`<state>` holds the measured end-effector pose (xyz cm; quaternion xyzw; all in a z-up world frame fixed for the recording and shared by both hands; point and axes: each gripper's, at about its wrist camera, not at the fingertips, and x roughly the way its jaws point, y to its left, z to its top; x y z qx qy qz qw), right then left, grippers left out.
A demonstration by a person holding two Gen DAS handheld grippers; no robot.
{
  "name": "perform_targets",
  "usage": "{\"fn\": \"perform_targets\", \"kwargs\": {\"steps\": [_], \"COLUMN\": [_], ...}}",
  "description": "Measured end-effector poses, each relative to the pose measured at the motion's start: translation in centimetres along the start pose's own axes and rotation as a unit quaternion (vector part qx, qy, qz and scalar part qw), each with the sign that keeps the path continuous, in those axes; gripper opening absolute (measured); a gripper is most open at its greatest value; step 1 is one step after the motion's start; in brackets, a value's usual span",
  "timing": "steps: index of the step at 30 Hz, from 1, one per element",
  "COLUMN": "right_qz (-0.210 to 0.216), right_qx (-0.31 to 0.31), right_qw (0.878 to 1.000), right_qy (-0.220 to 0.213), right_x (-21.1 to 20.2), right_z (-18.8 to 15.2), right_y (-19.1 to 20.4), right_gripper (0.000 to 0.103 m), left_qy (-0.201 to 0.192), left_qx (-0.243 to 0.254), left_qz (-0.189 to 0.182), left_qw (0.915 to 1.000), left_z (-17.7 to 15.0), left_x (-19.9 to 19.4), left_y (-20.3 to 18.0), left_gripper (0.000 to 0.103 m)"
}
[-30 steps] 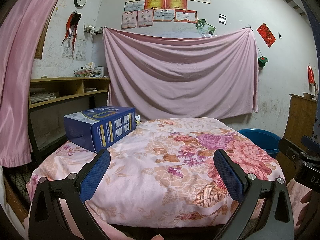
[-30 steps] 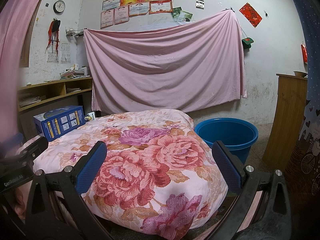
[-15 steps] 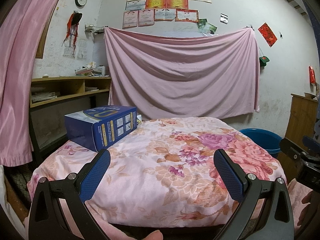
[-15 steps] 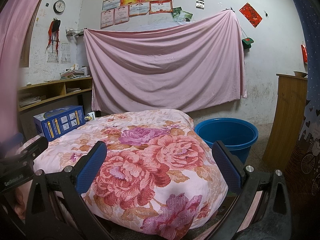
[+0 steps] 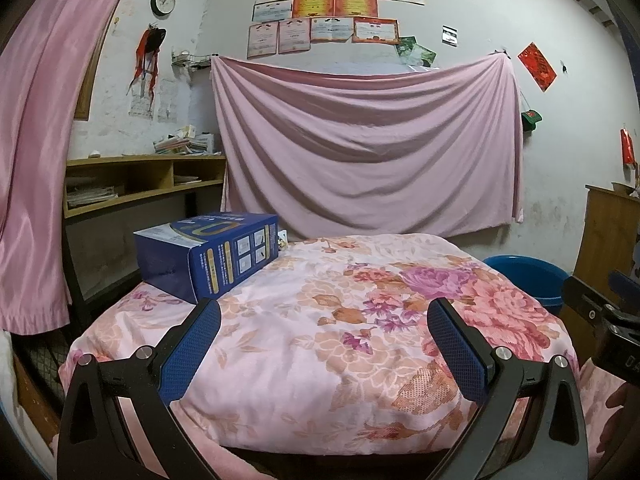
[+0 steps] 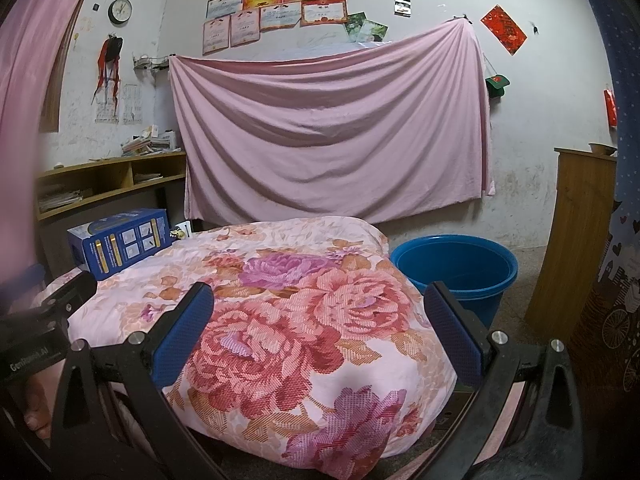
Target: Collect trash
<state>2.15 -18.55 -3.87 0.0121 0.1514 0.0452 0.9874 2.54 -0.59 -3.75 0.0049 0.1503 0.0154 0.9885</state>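
My left gripper [image 5: 324, 326] has its jaws spread wide with nothing between them, the blue pads [image 5: 191, 350] hanging over the near edge of the floral quilt [image 5: 360, 320]. My right gripper [image 6: 320, 312] is just as released, its pads [image 6: 454, 334] framing the big red roses on the same quilt [image 6: 300, 320] and holding nothing.

Past the left jaws, a blue carton [image 5: 208, 254] lies on the far left corner of the quilt, touching the fabric, one long side turned toward me. In the right wrist view that carton [image 6: 120, 246] shows at the left, well beyond the fingers, with some small object just beside its right end (too small for me to tell what it is). It is the only loose item I see on the bed.

Off the bed's right side stands a blue plastic tub [image 6: 456, 272] on the floor, close to the quilt's edge; I cannot make out anything inside it. From the left wrist only a slice of the tub [image 5: 528, 280] peeks over the quilt, and the other gripper's black body intrudes at the right edge of that view.

Farther out, a pink sheet [image 5: 368, 152] is pinned across the back wall under rows of certificates [image 5: 332, 16]. A wall clock [image 5: 163, 2] hangs upper left, above a wooden shelf [image 5: 140, 184] stacked with papers, and a wooden cabinet [image 6: 580, 232] stands at the right.
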Motion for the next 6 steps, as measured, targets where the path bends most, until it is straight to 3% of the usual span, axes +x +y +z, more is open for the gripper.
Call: {"fn": "perform_targets", "kwargs": {"steps": [6], "right_qz": [0.0], "right_qx": [0.0], "right_qw": [1.0], "right_qy": [0.0], "right_x": [-0.01], "right_z": [0.02], "right_y": [-0.01], "right_gripper": [0.103], "left_qy": [0.001], "left_qx": [-0.001], "left_qz": [-0.001], "left_qw": [1.0], "left_z": [-0.07], "left_x": [-0.02], "left_y": [-0.08], "left_gripper": [0.101]}}
